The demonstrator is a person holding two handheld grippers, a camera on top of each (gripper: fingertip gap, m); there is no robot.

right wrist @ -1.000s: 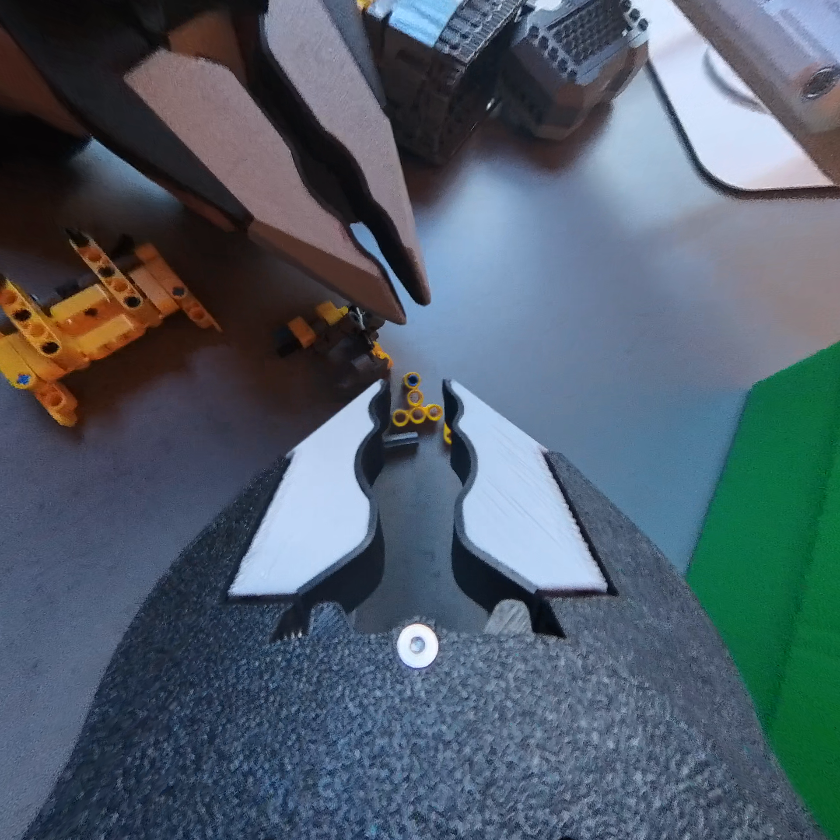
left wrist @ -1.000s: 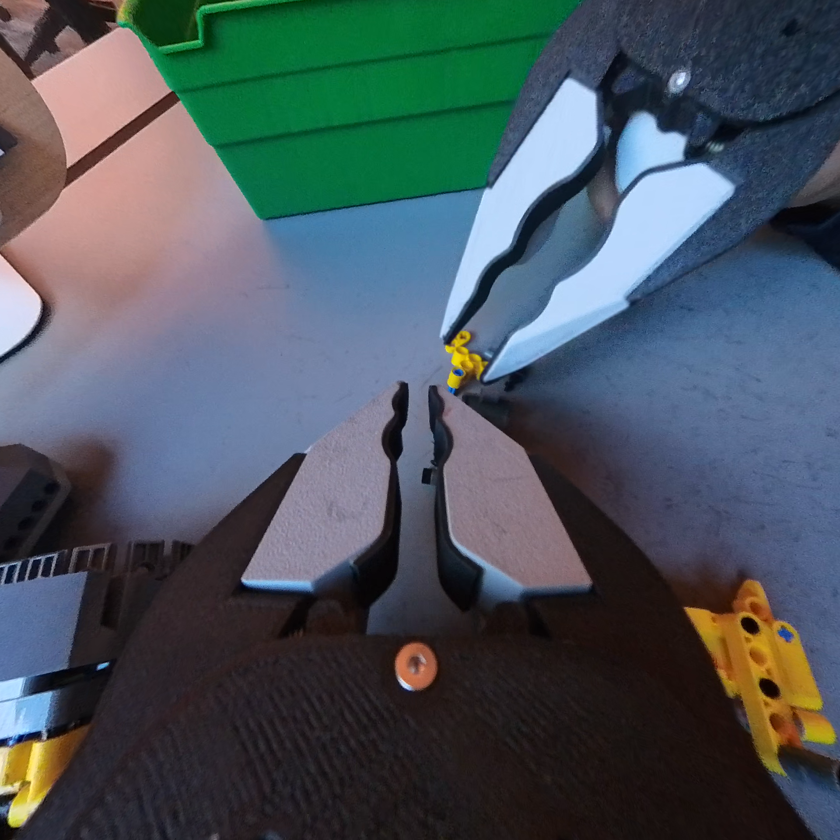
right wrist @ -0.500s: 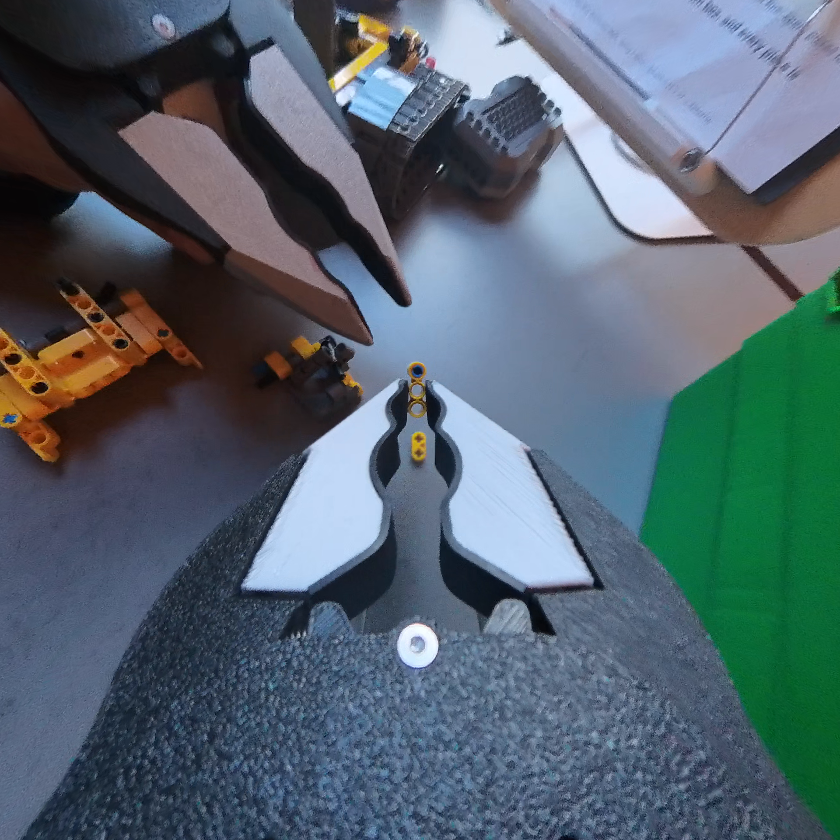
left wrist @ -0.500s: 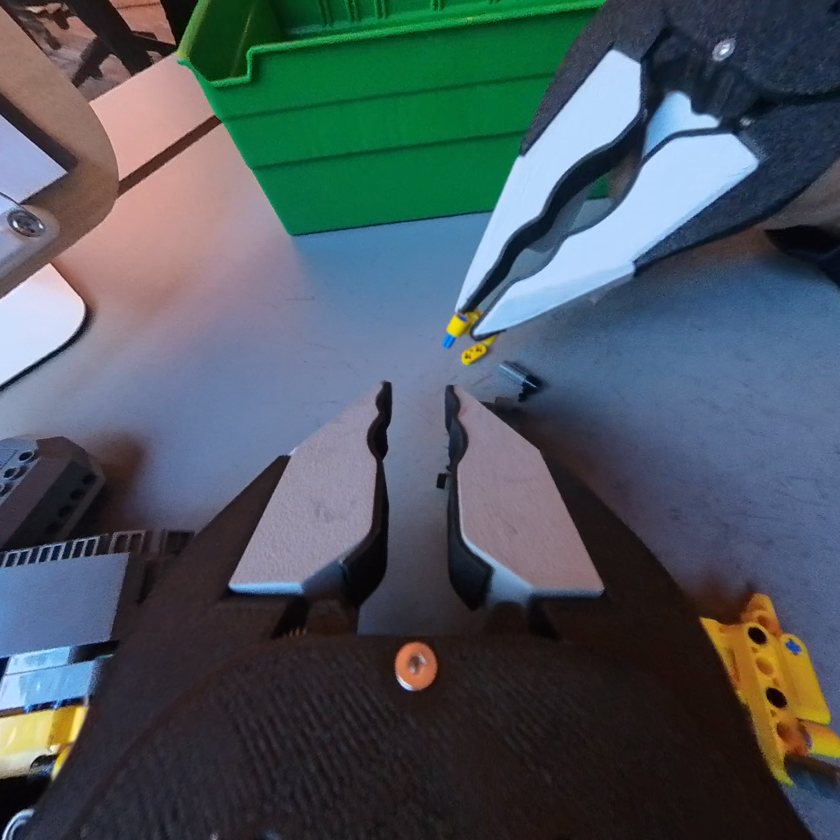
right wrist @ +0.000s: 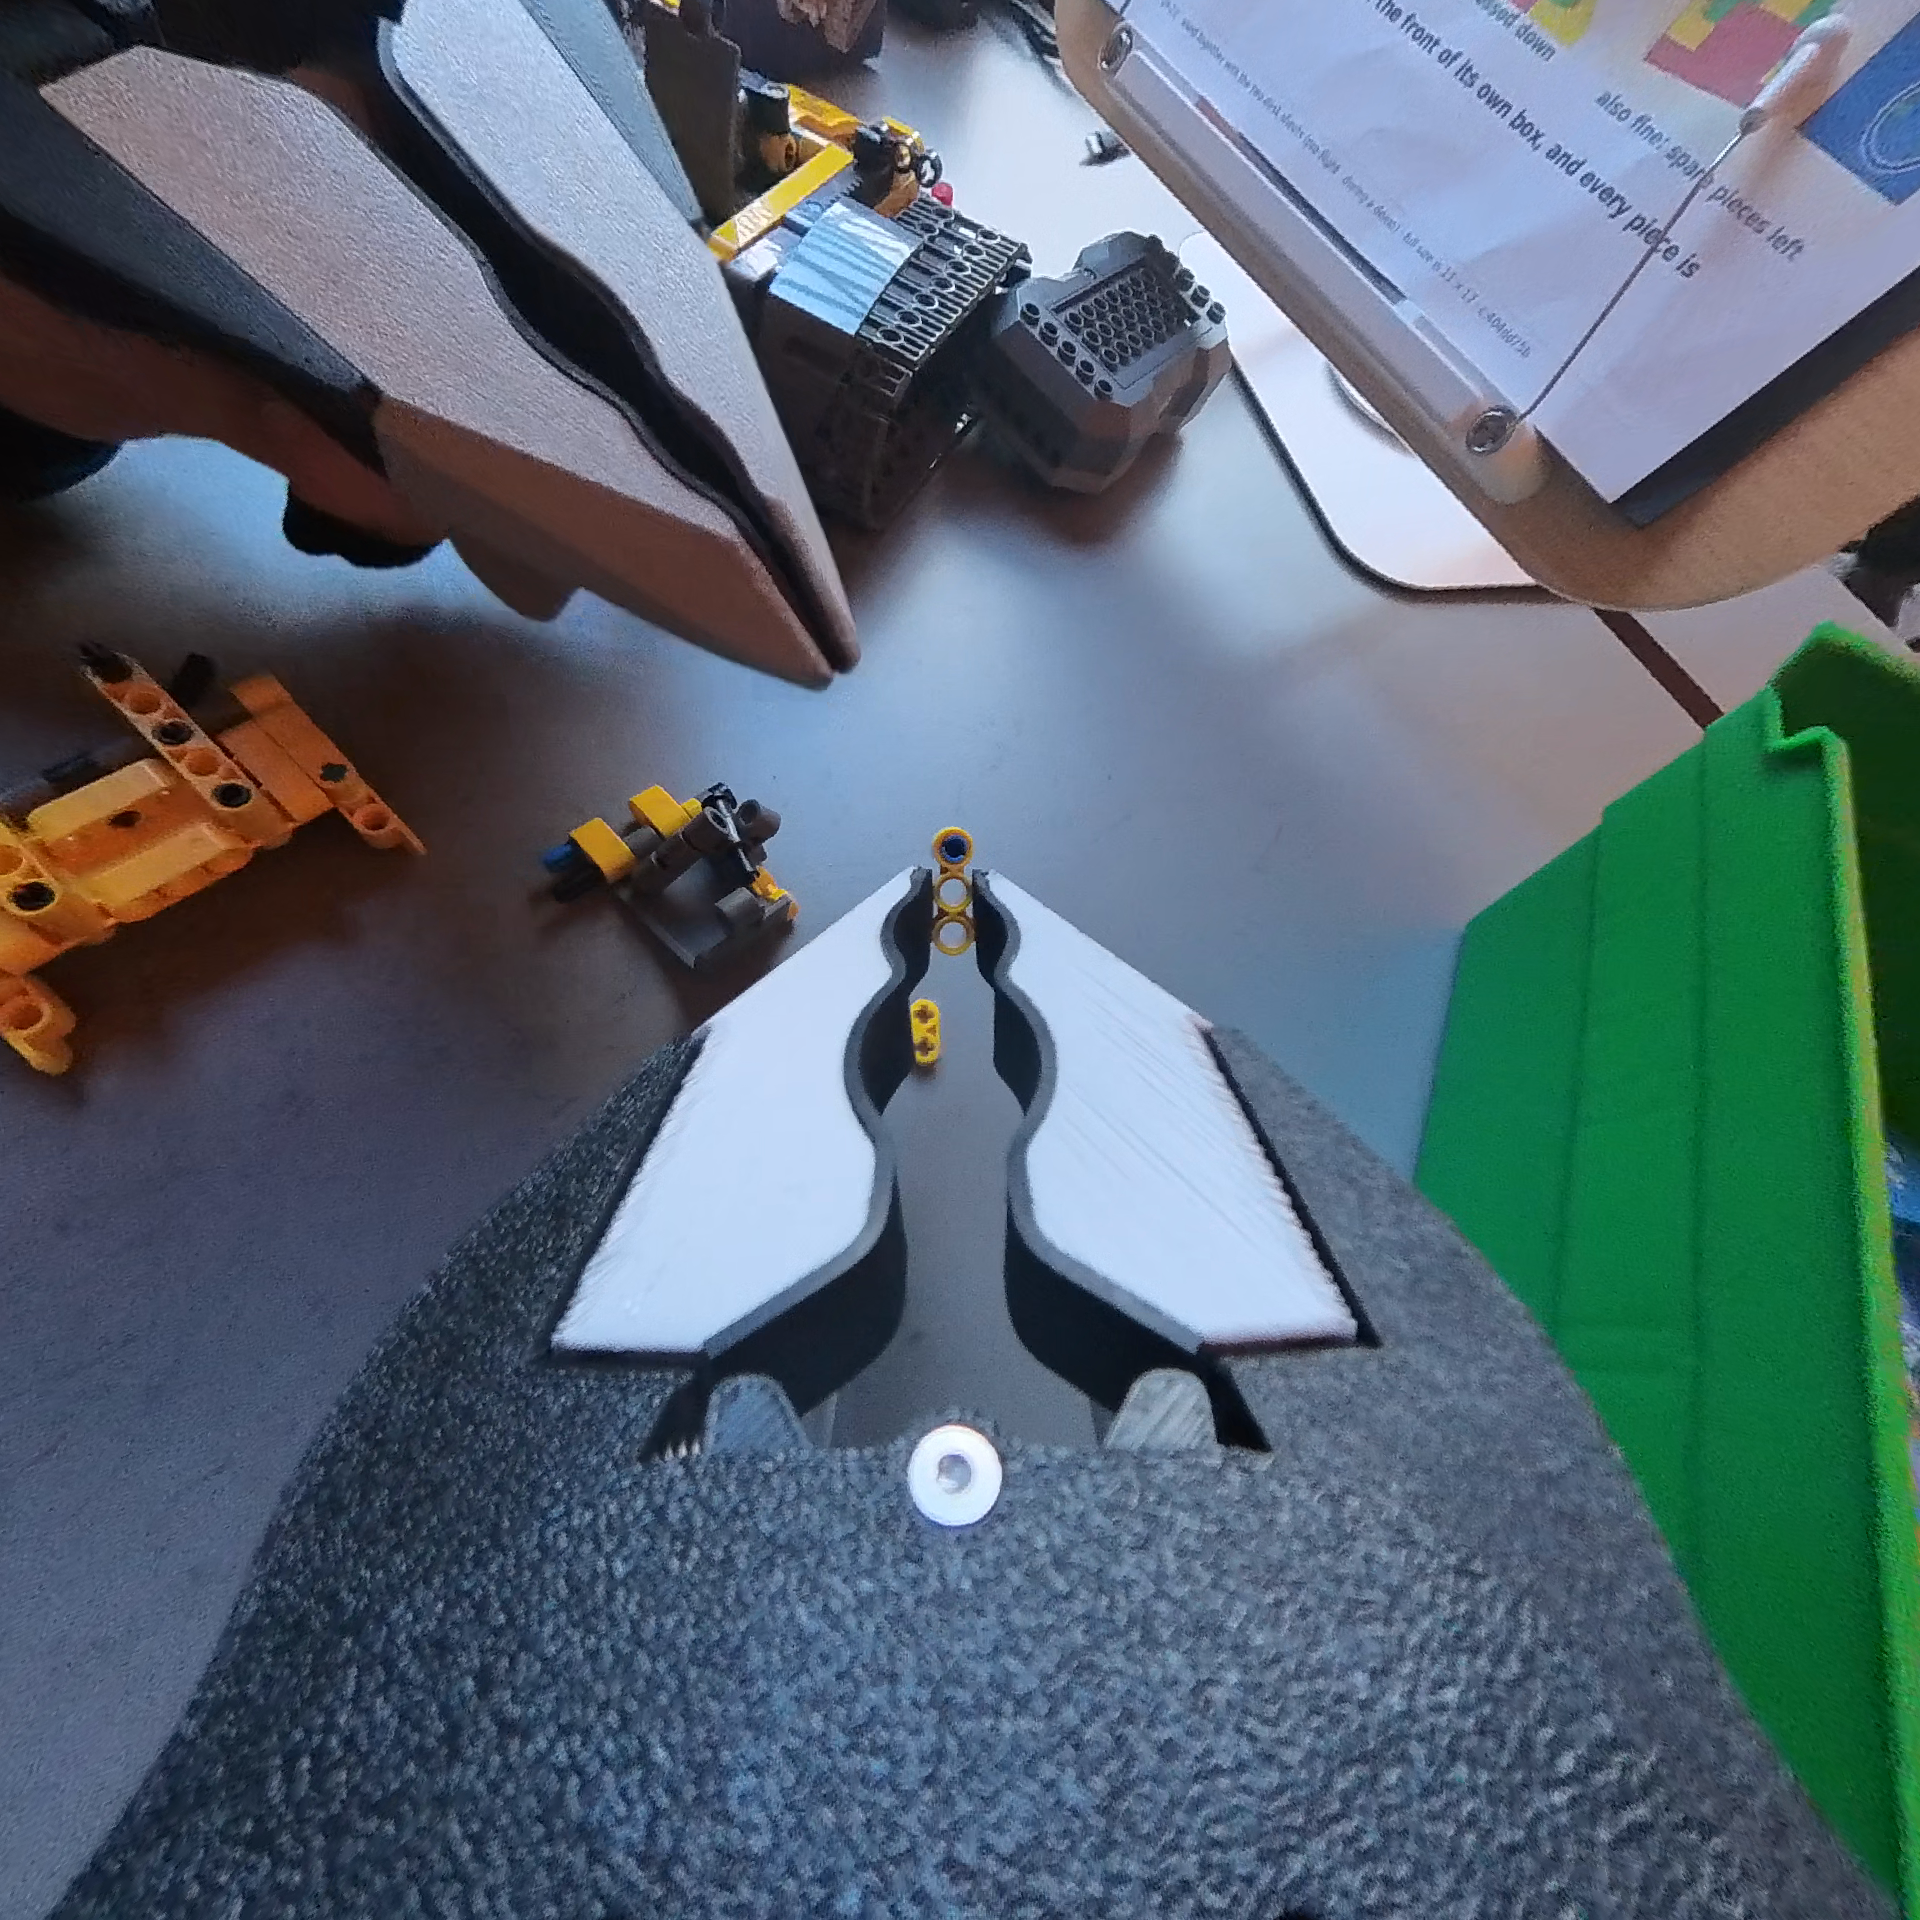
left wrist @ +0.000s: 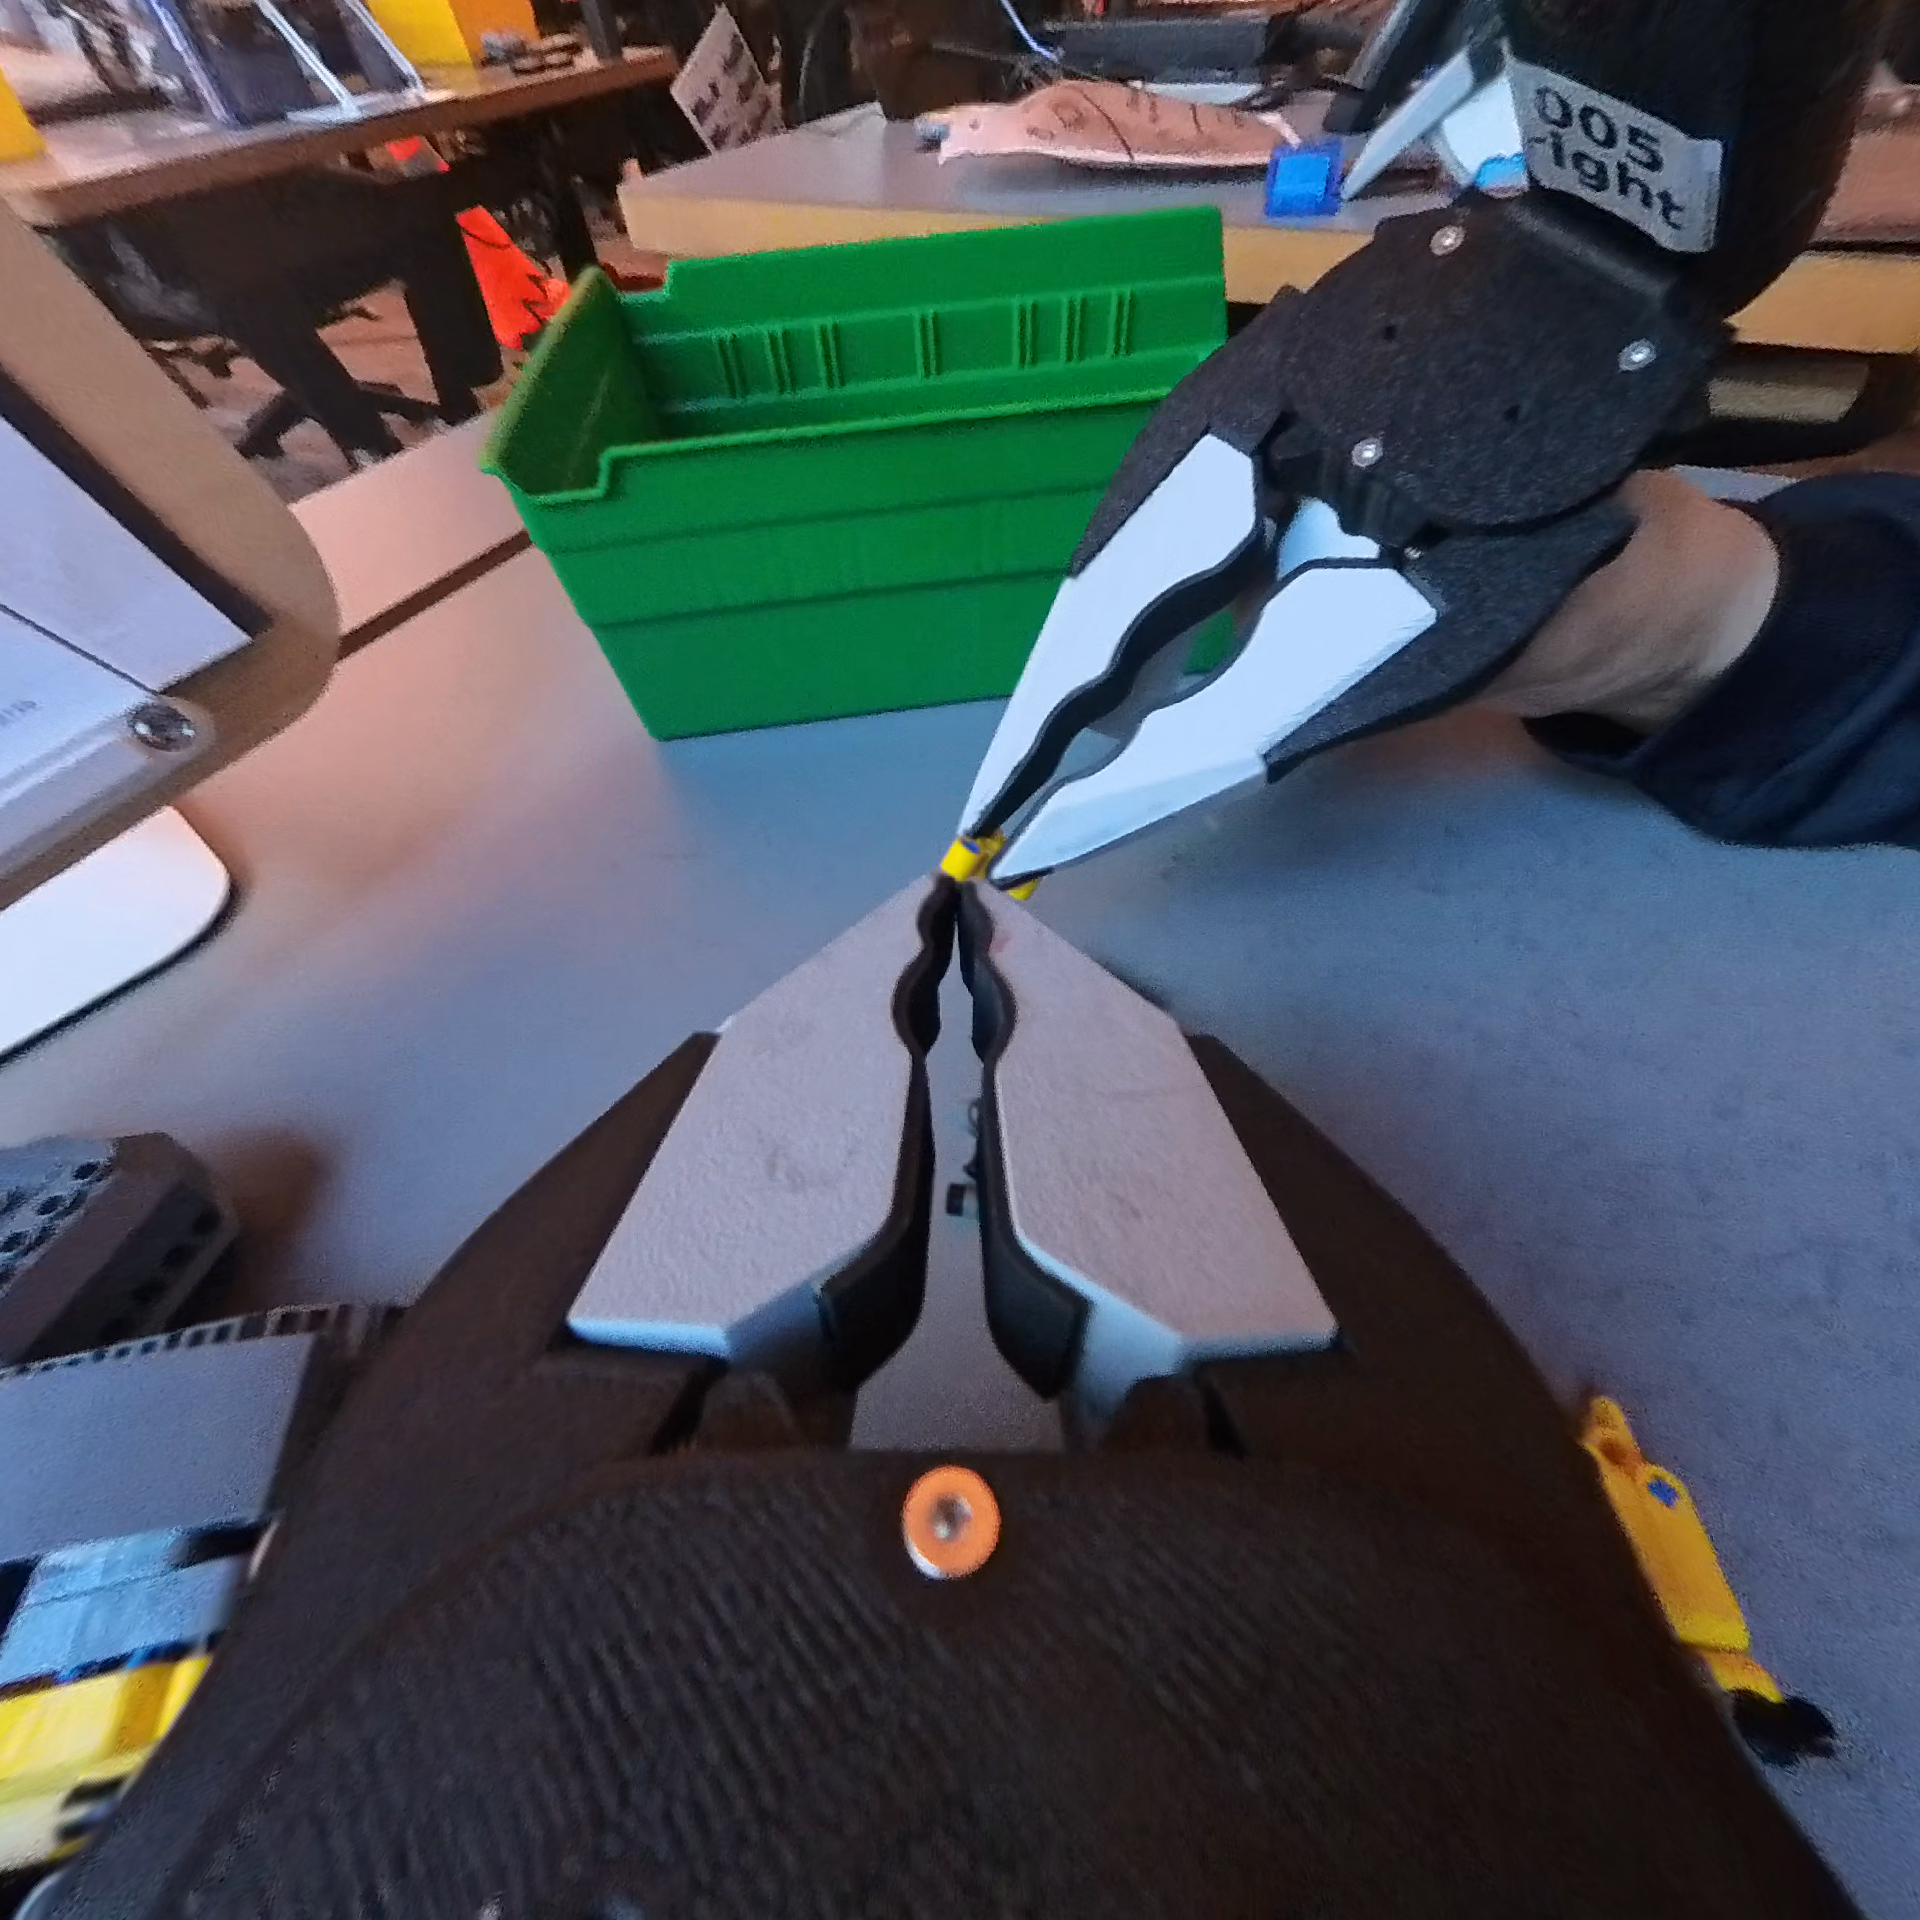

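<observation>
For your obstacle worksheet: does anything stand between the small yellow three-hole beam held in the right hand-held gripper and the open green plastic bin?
Nothing visible does. The right hand-held gripper grips the small yellow three-hole beam above bare grey tabletop; the green plastic bin stands open to its right.

The right claw [right wrist: 951, 894] closed on the small yellow three-hole beam [right wrist: 952, 896] and lifted it off the table [right wrist: 1143, 779], leaving a tiny yellow connector [right wrist: 925, 1032] lying below. The left claw [left wrist: 948, 902] widened briefly, then pinched shut, its tips close to the raised beam.
</observation>
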